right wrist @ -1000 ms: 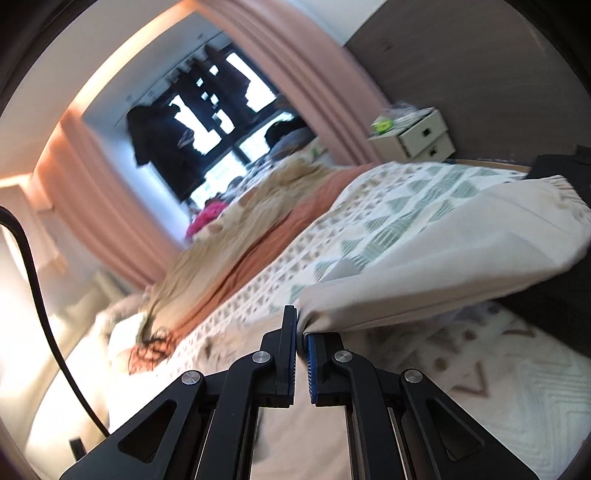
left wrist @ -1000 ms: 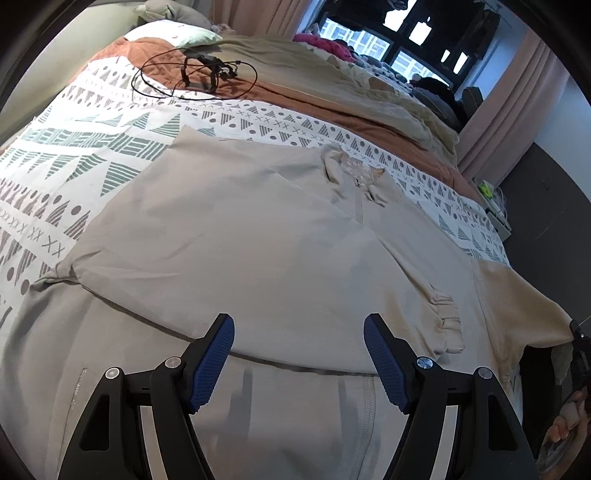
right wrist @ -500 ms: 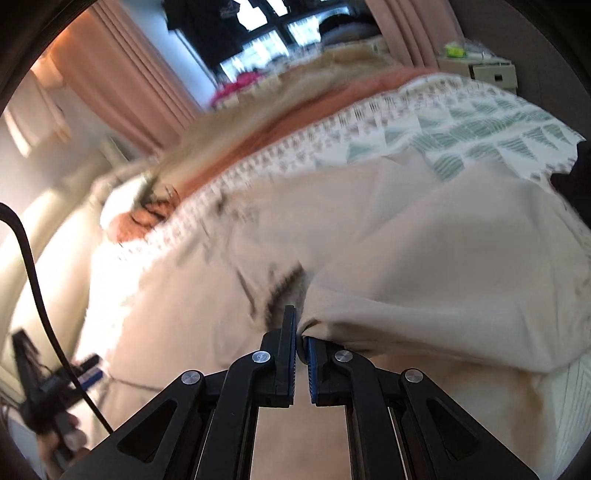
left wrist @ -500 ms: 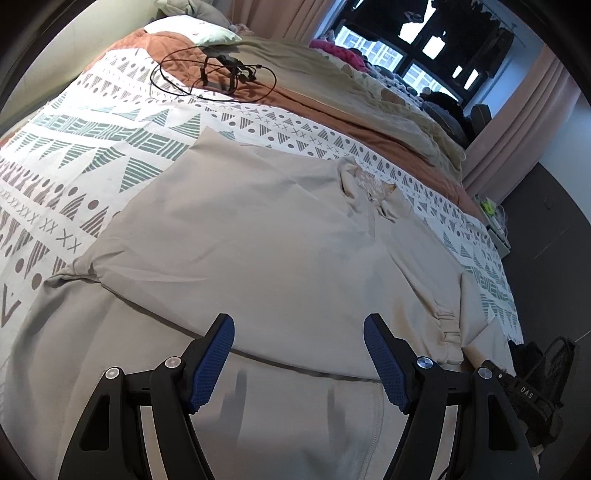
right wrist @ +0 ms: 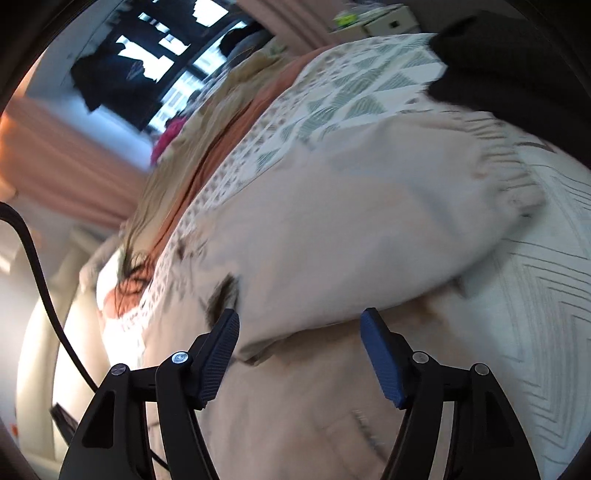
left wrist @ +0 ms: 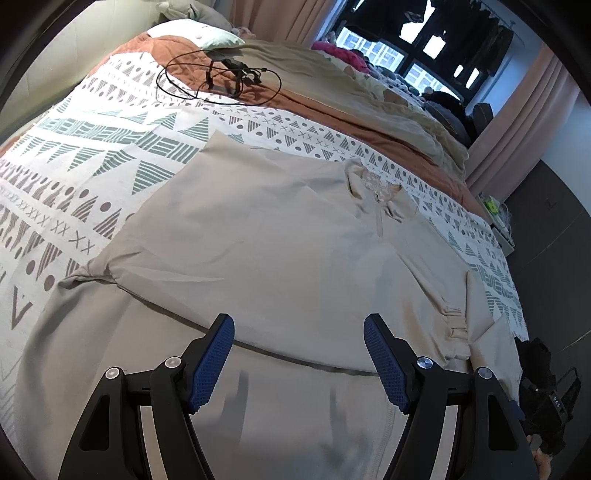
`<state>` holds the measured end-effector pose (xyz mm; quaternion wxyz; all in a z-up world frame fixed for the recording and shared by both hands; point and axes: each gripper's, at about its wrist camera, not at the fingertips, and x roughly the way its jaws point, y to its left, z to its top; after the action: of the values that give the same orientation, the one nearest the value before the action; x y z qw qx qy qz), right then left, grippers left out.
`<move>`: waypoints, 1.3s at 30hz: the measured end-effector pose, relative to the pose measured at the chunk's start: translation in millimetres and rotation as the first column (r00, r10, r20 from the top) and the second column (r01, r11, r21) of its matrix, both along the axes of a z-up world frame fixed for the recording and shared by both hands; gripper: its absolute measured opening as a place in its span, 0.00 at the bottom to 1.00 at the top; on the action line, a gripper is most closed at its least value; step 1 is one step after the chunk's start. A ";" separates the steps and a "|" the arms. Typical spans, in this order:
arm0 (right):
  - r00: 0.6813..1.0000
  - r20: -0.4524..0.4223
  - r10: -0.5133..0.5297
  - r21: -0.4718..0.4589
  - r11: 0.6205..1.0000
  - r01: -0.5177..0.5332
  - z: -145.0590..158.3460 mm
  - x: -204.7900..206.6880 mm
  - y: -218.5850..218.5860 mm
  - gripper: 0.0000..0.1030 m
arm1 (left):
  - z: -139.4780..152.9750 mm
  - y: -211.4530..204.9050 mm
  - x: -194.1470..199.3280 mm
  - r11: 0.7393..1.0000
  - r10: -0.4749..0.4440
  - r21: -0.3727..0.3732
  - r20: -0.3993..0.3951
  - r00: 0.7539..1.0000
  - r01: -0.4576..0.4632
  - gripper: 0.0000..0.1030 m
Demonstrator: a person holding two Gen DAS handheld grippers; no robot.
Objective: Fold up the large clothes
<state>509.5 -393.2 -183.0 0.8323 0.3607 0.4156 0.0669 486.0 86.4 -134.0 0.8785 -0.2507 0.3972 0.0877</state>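
A large beige sweatshirt (left wrist: 280, 251) lies spread on the patterned bed cover, collar toward the far side. Its left sleeve is folded across the body. My left gripper (left wrist: 299, 354) is open and empty, hovering over the sweatshirt's lower part near a fold edge. In the right wrist view the sweatshirt's sleeve (right wrist: 369, 221) with its ribbed cuff (right wrist: 513, 173) lies folded over the body. My right gripper (right wrist: 299, 343) is open just above the sleeve's folded edge, holding nothing. That view is blurred.
A white cover with green and brown shapes (left wrist: 92, 155) lies on the bed. A black cable and headset (left wrist: 225, 77) lie at the far side by a pillow (left wrist: 195, 33). An olive blanket (left wrist: 369, 99) runs along the back. A black bag (left wrist: 546, 398) sits off the right edge.
My right gripper swung the sleeve from off the bed's edge over onto the sweatshirt's body, then opened and let it go. My left gripper stayed open and moved slightly.
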 end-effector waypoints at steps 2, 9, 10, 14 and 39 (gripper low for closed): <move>0.998 -0.024 -0.066 0.001 0.998 0.066 -3.8 -3.5 -19.8 0.66 | -0.4 8.0 -4.0 0.999 0.015 0.035 -0.002 1.000 -0.014 0.72; 0.978 -0.076 -0.194 -0.010 0.981 0.194 -19.5 -10.6 -63.4 0.66 | -11.8 47.3 -12.4 0.994 0.093 0.052 -0.030 0.995 -0.091 0.72; 0.975 -0.080 -0.206 -0.014 0.978 0.206 -21.9 -8.4 -65.8 0.66 | -12.8 50.9 -12.3 0.994 0.101 0.047 -0.033 0.994 -0.099 0.72; 0.963 -0.091 -0.254 -0.003 0.967 0.255 -36.3 3.7 -77.1 0.66 | -13.9 54.2 -11.1 0.993 0.108 0.040 -0.033 0.994 -0.107 0.72; 0.896 0.440 -0.057 -0.064 0.993 0.094 152.4 -6.8 90.3 0.05 | 4.3 75.2 -28.7 0.991 0.122 -0.054 0.035 0.992 -0.120 0.72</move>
<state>502.7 -302.9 -30.6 0.9207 0.3171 0.2061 0.0963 457.3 161.6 -129.7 0.8722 -0.2987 0.3664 0.1256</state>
